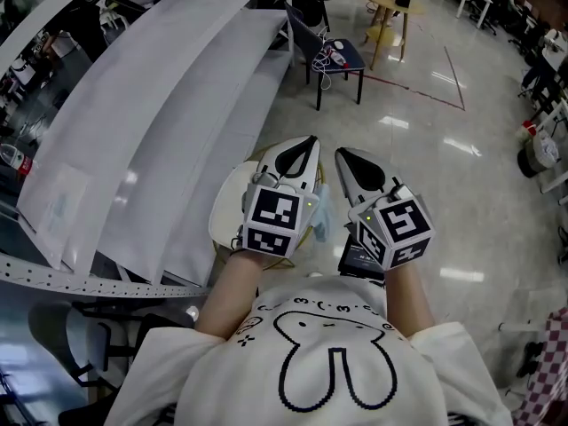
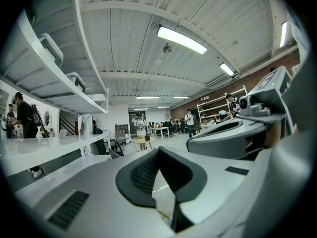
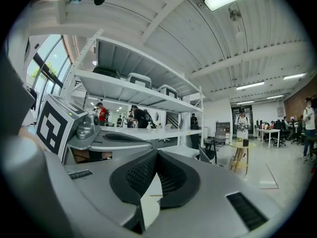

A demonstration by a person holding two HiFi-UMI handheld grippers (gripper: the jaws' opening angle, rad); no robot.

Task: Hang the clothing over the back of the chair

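Observation:
I hold both grippers side by side at chest height, pointing forward and level. My left gripper (image 1: 307, 142) (image 2: 157, 150) is shut, its dark pads meeting with nothing between them. My right gripper (image 1: 343, 154) (image 3: 156, 152) is likewise shut and empty. A dark chair (image 1: 335, 57) (image 3: 209, 153) stands a few steps ahead on the shiny floor, with red and white items on its seat. A pale blue scrap of fabric (image 1: 321, 218) shows below, between the grippers, mostly hidden by them. It lies at the edge of a round pale stool top (image 1: 227, 209).
Long white shelves (image 1: 151, 122) run along the left. A round wooden table (image 1: 389, 5) (image 3: 242, 145) stands beyond the chair. Something black (image 1: 358, 259) sits under my right gripper. People stand far off in the hall. Open floor lies to the right.

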